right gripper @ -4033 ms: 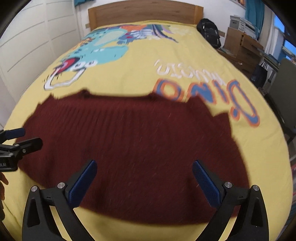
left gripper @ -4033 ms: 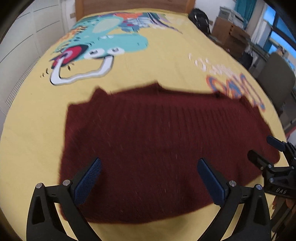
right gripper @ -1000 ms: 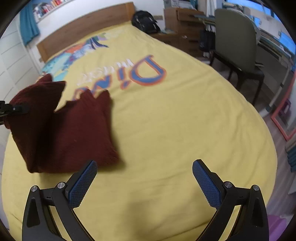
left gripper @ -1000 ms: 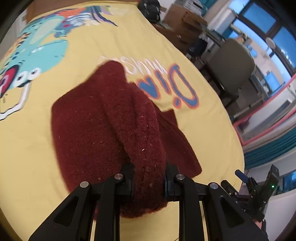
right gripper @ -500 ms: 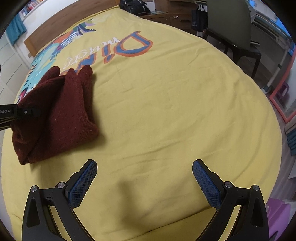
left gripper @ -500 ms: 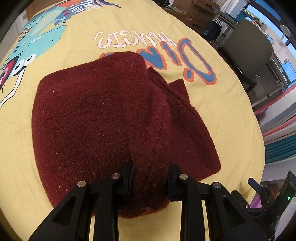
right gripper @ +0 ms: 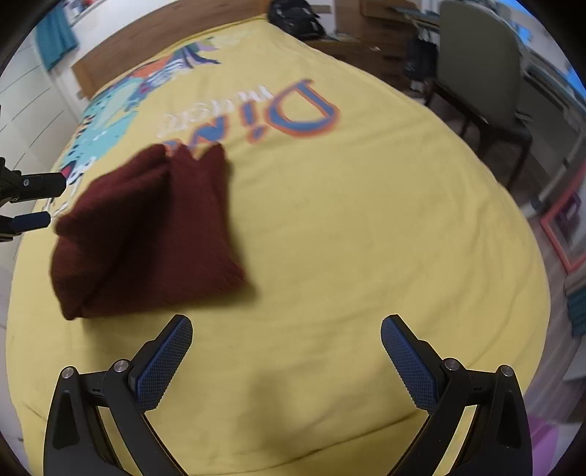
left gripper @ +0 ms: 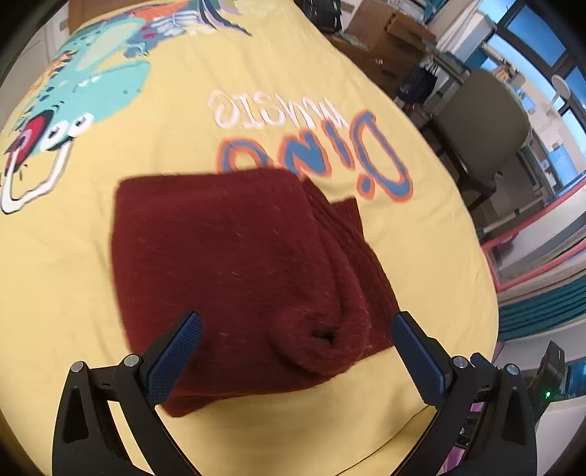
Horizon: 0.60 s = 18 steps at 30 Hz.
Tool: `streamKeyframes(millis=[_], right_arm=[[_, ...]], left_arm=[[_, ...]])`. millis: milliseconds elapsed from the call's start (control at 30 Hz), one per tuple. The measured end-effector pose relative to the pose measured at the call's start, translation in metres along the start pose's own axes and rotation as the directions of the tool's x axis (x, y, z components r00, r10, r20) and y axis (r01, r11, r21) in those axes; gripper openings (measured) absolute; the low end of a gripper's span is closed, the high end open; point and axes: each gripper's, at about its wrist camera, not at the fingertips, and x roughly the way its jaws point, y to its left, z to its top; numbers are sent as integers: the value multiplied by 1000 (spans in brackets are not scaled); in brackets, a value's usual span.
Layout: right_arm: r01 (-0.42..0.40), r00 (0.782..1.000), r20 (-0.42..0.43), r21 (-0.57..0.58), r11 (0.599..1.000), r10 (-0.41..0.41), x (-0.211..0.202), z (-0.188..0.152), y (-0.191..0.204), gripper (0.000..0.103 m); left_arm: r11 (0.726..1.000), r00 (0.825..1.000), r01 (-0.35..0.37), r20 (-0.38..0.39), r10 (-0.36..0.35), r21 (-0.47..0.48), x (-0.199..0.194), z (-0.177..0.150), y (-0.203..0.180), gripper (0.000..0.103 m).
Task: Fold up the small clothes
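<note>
The work surface was a bed covered with a yellow bedspread (left gripper: 278,84) printed with a teal cartoon dinosaur (left gripper: 99,84) and the words "Dino Music" in blue, orange and white lettering (left gripper: 311,146). A wooden headboard (right gripper: 154,40) closed the far end of the bed, with white panelled doors beyond its left side. To the right of the bed stood a grey-green upholstered chair with dark legs (right gripper: 479,69), a black backpack (right gripper: 296,16) near the headboard corner, brown cardboard boxes (left gripper: 388,22) and blue-framed windows (left gripper: 538,47).

The folded dark red knitted garment (left gripper: 234,278) lay flat on the bedspread towards the near edge, its far corner covering the bottom of the lettering. A thicker folded layer ran along its right side, and a rumpled bulge with a small dark opening sat at the near edge.

The left gripper (left gripper: 293,344) had its jaws spread wide, having just been opening, and they gripped nothing; the near edge of the garment showed between the 2 blue textured pads (left gripper: 175,351) without either pad pressing on it. In the right wrist view its 2 black fingers (right gripper: 33,190) pointed in from the left edge, just beside the garment.

The right gripper (right gripper: 285,351) also stood wide open and empty over bare bedspread, to the right of the garment and apart from it. Nothing lay between it and the cloth.
</note>
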Motion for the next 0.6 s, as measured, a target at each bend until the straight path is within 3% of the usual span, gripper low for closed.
streamKeyframes(millis=[200, 333, 467, 600], right_arm=[[-72, 997, -16, -74, 995, 71, -16, 49, 45, 103], [-106, 994, -40, -166, 980, 100, -14, 96, 93, 101], [-166, 983, -117, -232, 958, 142, 7, 127, 138, 77], [-177, 967, -229, -278, 944, 114, 49, 142, 176, 76]], left_arm=[[997, 997, -47, 58, 51, -58, -32, -3, 46, 102], [990, 993, -101, 50, 106, -97, -37, -16, 84, 102], [985, 989, -138, 32, 142, -106, -39, -35, 111, 102], [987, 993, -109, 31, 113, -120, -44, -51, 128, 102]])
